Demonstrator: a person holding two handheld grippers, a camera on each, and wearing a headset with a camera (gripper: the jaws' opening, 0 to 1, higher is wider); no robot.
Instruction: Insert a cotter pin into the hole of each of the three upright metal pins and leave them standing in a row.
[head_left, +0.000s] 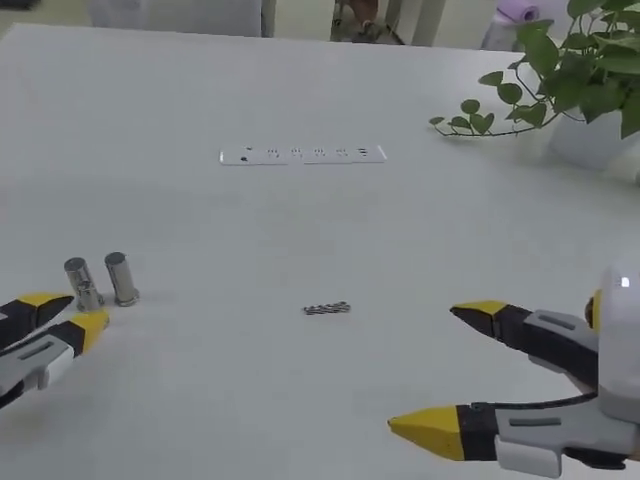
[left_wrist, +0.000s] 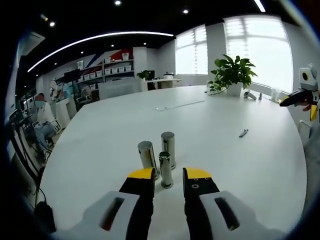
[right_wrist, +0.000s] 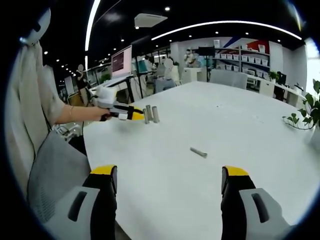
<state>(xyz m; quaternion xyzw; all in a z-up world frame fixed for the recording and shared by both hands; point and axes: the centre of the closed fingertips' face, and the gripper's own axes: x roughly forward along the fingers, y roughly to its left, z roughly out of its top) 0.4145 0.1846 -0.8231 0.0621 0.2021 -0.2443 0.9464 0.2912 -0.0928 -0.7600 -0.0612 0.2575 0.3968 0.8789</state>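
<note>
On the white table (left_wrist: 235, 160) three shiny metal pins (left_wrist: 168, 146) stand upright.

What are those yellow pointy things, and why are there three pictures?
A person holds a pinching tool in each hand. One picture comes from a camera on the person's head; the other two come from cameras riding on the tools. The left tool is open around one of three little metal pins standing on the white table. The right tool is wide open and holds nothing. The small dark thing lying between them is a cotter pin. Farther back are a power strip and a plant.
</note>
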